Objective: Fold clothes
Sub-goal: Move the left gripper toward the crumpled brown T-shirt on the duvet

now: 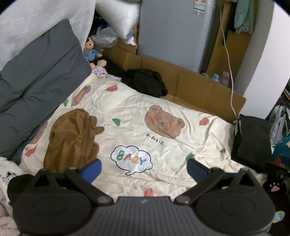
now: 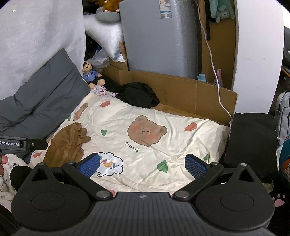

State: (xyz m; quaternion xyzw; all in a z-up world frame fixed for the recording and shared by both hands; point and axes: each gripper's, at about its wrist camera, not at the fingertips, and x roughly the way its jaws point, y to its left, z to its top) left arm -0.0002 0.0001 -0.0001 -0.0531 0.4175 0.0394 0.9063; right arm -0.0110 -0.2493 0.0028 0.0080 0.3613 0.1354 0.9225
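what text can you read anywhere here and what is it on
"BABY": coloured letters in the speech bubble printed on the cream bear blanket.
"GenRobot.AI": on the black device at the left edge of the right wrist view.
Small black Japanese characters under the bear face: too small to read surely.
Sticker labels on the grey padded panel: too blurred to read.

A bed (image 1: 126, 112) covered by a cream quilt printed with bear faces. A grey cushion (image 1: 39, 76) leans along its left side under a white curtain (image 1: 36, 18). Flattened cardboard (image 1: 195, 85) lines the far edge. Behind it stands a grey wrapped mattress (image 1: 174, 32), with a white wall (image 1: 262, 63) to the right and a white cable (image 1: 228, 59) hanging down. A small teddy bear (image 1: 92, 52) sits in the corner.
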